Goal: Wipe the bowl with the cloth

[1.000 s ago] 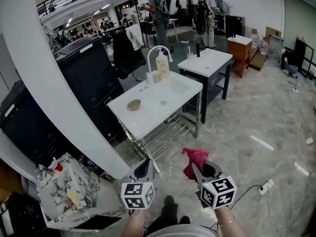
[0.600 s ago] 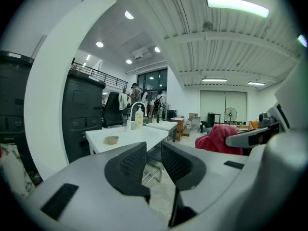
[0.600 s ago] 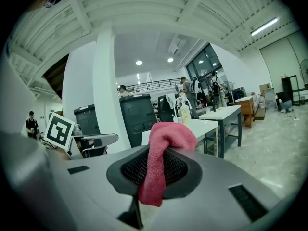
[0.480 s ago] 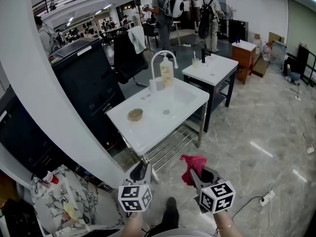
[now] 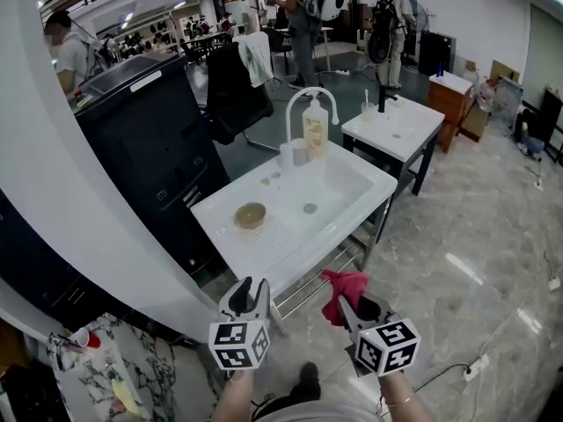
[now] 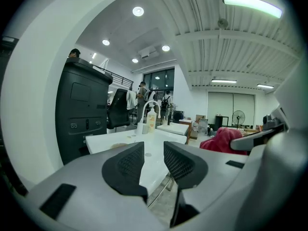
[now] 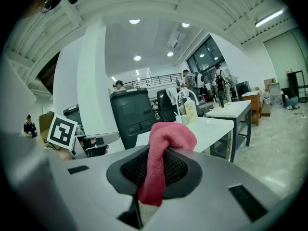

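A small tan bowl (image 5: 251,214) sits on the left part of the white sink counter (image 5: 264,244), well ahead of both grippers. My right gripper (image 5: 346,301) is shut on a red cloth (image 5: 345,286), which bunches above the jaws and hangs between the pads (image 7: 156,170). My left gripper (image 5: 250,294) hovers near the counter's front edge, its jaws opening with nothing between them (image 6: 154,163). The bowl (image 6: 119,146) shows faintly in the left gripper view.
A curved white faucet (image 5: 312,104), a soap bottle (image 5: 315,130) and a cup (image 5: 299,152) stand at the back of the sink. A second white table (image 5: 396,126) is behind it. A large black machine (image 5: 149,139) stands left. People stand far back.
I have walked closer to the sink counter; it now lies just ahead of the grippers. The left gripper's jaws have parted. The red cloth stays in the right gripper.
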The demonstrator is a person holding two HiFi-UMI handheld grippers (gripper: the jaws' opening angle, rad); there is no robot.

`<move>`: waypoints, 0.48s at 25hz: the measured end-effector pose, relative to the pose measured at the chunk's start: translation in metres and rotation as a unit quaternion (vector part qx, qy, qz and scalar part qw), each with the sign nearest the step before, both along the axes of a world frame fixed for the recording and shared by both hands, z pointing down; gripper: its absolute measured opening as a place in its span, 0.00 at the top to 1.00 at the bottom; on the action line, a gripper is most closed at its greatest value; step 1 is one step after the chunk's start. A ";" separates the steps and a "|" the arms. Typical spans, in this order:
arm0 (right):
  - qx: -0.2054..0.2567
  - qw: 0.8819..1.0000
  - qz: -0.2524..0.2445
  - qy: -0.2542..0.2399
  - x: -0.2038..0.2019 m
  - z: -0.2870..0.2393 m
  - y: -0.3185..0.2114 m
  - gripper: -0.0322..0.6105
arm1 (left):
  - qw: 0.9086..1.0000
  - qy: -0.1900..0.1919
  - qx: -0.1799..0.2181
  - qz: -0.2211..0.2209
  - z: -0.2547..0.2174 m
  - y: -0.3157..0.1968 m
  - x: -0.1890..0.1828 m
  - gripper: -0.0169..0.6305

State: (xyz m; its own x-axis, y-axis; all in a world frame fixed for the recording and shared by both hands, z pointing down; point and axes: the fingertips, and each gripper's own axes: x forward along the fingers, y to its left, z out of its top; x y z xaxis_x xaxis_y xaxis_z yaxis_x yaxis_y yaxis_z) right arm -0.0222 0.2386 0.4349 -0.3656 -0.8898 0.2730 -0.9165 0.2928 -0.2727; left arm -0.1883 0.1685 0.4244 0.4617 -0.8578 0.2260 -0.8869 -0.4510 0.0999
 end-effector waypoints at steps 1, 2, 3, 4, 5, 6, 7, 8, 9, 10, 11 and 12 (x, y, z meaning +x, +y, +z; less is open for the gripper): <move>0.000 1.000 -0.001 0.000 -0.002 0.000 -0.010 0.85 | 1.000 0.001 0.000 -0.002 0.000 -0.010 -0.003 0.78; 0.000 1.000 -0.001 -0.001 -0.004 -0.001 -0.019 0.85 | 1.000 0.002 -0.001 -0.004 0.000 -0.019 -0.005 0.78; 0.000 1.000 -0.002 0.000 -0.006 -0.002 -0.027 0.85 | 1.000 0.003 0.000 -0.006 0.000 -0.027 -0.008 0.77; 0.001 1.000 -0.004 0.000 -0.009 -0.002 -0.035 0.85 | 1.000 0.005 0.000 -0.008 0.000 -0.034 -0.010 0.77; 0.001 1.000 -0.006 0.001 -0.011 -0.003 -0.042 0.85 | 1.000 0.006 0.001 -0.009 0.000 -0.040 -0.012 0.77; 0.002 1.000 -0.008 0.002 -0.013 -0.003 -0.048 0.85 | 1.000 0.006 0.001 -0.010 0.000 -0.047 -0.014 0.77; 0.002 1.000 -0.009 0.003 -0.014 -0.004 -0.054 0.85 | 1.000 0.006 0.001 -0.011 0.000 -0.052 -0.016 0.77; 0.002 1.000 -0.009 0.003 -0.016 -0.004 -0.059 0.85 | 1.000 0.005 0.000 -0.012 0.001 -0.058 -0.018 0.77; 0.002 1.000 -0.010 0.003 -0.016 -0.004 -0.064 0.85 | 1.000 0.005 -0.001 -0.015 0.002 -0.064 -0.019 0.77; 0.001 1.000 -0.010 0.003 -0.016 -0.004 -0.069 0.85 | 1.000 0.005 -0.003 -0.017 0.004 -0.069 -0.020 0.77; 0.001 1.000 -0.011 0.004 -0.016 -0.003 -0.074 0.85 | 1.000 0.005 -0.005 -0.020 0.005 -0.074 -0.021 0.77; 0.000 1.000 -0.012 0.004 -0.015 -0.003 -0.079 0.85 | 1.000 0.005 -0.006 -0.023 0.006 -0.079 -0.022 0.77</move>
